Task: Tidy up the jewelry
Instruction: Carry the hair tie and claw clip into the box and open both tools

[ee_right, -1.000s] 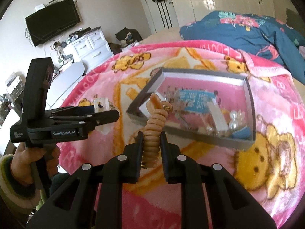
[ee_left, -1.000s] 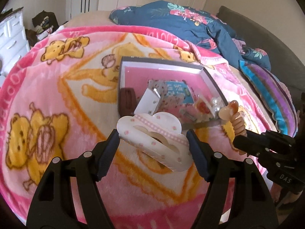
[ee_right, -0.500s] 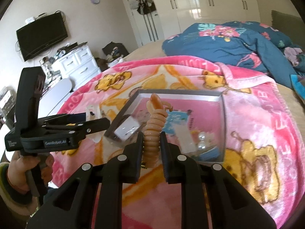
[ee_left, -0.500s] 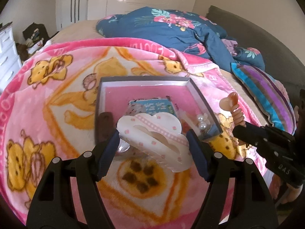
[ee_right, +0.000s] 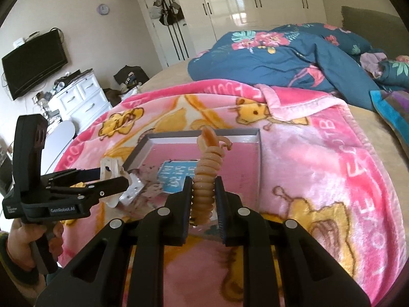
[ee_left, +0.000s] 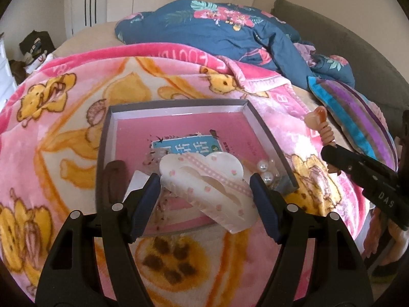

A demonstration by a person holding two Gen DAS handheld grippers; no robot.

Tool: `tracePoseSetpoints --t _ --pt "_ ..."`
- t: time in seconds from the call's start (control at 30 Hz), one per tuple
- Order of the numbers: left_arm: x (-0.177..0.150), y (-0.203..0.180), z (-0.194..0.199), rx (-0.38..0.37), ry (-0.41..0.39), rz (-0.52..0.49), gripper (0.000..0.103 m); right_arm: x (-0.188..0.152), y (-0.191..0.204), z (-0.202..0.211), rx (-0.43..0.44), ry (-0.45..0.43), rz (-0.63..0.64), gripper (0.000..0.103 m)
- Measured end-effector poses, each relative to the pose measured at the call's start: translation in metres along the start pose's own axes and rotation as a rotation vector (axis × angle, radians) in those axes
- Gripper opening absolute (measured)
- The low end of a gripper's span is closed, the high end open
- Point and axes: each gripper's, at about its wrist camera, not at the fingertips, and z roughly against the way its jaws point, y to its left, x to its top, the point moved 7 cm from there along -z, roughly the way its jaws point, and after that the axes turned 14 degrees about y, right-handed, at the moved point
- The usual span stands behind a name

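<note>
— What does the left tool (ee_left: 205,192) carry?
— A white cloud-shaped hair claw (ee_left: 204,179), clamped between its fingers, over the near edge of the grey tray (ee_left: 102,153) on the pink blanket (ee_left: 64,128).
— And the right tool (ee_right: 203,199)?
— Closed on an upright peach spiral hair tie (ee_right: 205,179), the tray just ahead of it.
</note>
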Motion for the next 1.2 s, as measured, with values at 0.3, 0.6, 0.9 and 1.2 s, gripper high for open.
tracePoseSetpoints --t 0.3,0.6,0.9,1.2 --pt "0.004 0.009 -0.033 0.003 0.05 0.019 0.055 0.001 -0.004 -0.036 0.011 0.056 -0.007 0.017" --pt "0.001 0.022 -0.051 0.005 0.083 0.037 0.055 -0.011 0.009 -0.078 0.024 0.145 0.014 0.017" --pt "-0.003 0.035 -0.051 0.006 0.092 0.055 0.055 -0.021 0.023 -0.103 0.035 0.199 0.025 0.019" --pt "-0.006 0.036 -0.048 0.005 0.095 0.06 0.055 -0.023 0.023 -0.097 0.026 0.191 0.016 0.034"
